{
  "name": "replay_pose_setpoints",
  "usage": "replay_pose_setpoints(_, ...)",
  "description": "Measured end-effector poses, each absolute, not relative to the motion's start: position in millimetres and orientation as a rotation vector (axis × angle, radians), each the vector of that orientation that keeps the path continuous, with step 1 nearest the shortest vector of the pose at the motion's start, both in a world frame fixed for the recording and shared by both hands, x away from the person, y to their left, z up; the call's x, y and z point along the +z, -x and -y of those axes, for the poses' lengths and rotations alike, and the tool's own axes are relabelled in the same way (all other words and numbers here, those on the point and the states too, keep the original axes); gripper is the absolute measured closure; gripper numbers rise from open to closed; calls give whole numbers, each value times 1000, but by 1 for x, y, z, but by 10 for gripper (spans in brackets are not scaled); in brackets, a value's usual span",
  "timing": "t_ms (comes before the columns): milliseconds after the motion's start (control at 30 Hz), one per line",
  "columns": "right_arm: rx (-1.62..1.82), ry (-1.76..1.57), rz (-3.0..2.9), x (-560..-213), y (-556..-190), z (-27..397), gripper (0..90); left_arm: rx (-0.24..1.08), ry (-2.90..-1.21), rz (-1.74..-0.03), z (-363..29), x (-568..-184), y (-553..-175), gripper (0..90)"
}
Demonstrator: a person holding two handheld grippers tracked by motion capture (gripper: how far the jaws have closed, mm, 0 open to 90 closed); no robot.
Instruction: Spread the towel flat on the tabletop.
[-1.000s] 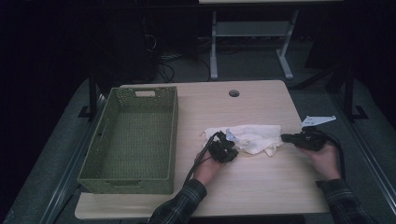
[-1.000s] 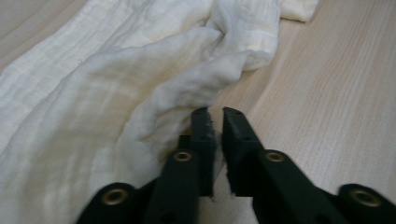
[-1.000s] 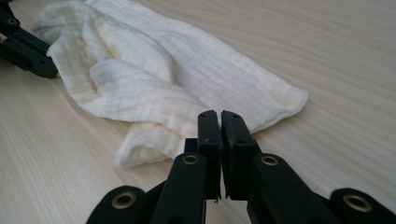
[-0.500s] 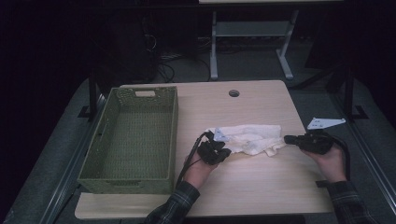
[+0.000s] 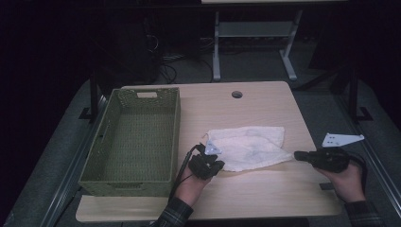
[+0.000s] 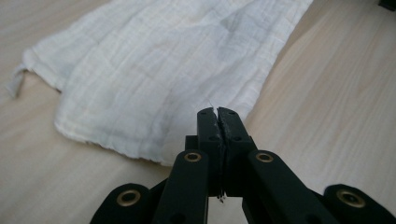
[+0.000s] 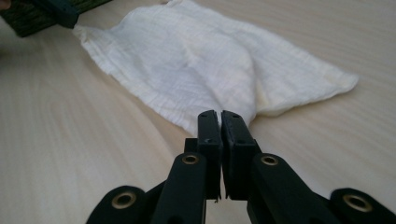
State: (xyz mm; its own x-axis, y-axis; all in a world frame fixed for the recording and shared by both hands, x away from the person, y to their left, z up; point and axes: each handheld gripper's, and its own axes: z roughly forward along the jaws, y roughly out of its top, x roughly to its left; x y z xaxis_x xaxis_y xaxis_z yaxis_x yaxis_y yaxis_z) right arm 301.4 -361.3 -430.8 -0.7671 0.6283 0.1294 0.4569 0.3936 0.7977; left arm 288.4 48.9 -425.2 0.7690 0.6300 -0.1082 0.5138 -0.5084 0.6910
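Cloth corners have been pulled apart since a second ago. The white cloth (image 5: 248, 146) was bunched up then, and now it is spread out much flatter on the wooden table (image 5: 265, 189). Both hands have been drawn toward the near edge of the table, with the cloth dragged along. From this it can be judged that the cloth is being straightened, maybe so it can be folded or put away.

Closest to the near edge, the left gripper (image 5: 206, 164) is held low in the left hand (image 5: 191, 182), pointed away from the person. Its jaws are pressed tight together on the near left corner of the cloth, and a thin bit of fabric can be seen nipped between them in the left gripper view.

A little farther along, toward the right edge of the table, the right gripper (image 5: 302, 155) is held in the right hand (image 5: 347, 178) and pointed sideways at the cloth. Its jaws are clamped too, with the near right corner of the cloth pinched at their tips.

The cloth itself is stretched between the two grippers in the middle of the table, with its far edge lying loose.

Farther off, by the left edge, a green woven basket (image 5: 97, 177) is seen. It is not touched by the cloth.
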Motion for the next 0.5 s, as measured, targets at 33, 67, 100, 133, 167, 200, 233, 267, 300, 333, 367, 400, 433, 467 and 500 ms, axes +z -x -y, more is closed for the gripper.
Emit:
replay_pose_setpoints(33,1309,-970,-2464,-432,-297,362,868,200,-2220,-846,-49,-426,-286,885)
replay_pose_setpoints(67,1314,-973,-2465,-433,-292,363,868,196,-2226,-846,-48,-427,-285,885)
replay_pose_setpoints(100,1323,-978,-2470,-434,-288,364,868,190,-2231,-847,-48,-428,-284,884)
replay_pose_setpoints(133,1330,-982,-2480,-436,-284,364,868,190,-2234,-848,-48,-428,-283,884)
replay_pose_setpoints(167,1328,-980,-2493,-439,-281,364,868,193,-2233,-851,-48,-428,-282,885)
replay_pose_setpoints(200,1308,-978,-2513,-442,-277,364,868,194,-2232,-855,-49,-427,-282,885)
replay_pose_setpoints(233,1308,-979,-2524,-444,-274,363,868,195,-2232,-857,-50,-426,-281,885)
replay_pose_setpoints(267,1310,-975,-2534,-445,-272,362,868,196,-2225,-866,-50,-426,-280,885)
replay_pose_setpoints(300,1312,-982,-2549,-446,-268,361,868,200,-2230,-866,-51,-426,-279,884)
replay_pose_setpoints(333,1329,-967,-2565,-448,-265,359,868,197,-2230,-873,-52,-426,-278,885)
replay_pose_setpoints(367,1332,-949,-2586,-450,-262,356,868,191,-2231,-880,-52,-427,-277,885)
replay_pose_setpoints(400,1317,-931,-2611,-452,-259,352,868,191,-2238,-882,-53,-428,-275,885)
replay_pose_setpoints(433,1303,-921,-2633,-453,-255,348,868,184,-2237,-890,-53,-429,-273,885)
replay_pose_setpoints(467,1291,-908,-2656,-456,-253,344,868,178,-2239,-895,-54,-430,-272,885)
replay_pose_setpoints(500,1281,-901,-2675,-457,-250,341,868,176,-2245,-900,-54,-431,-270,885)
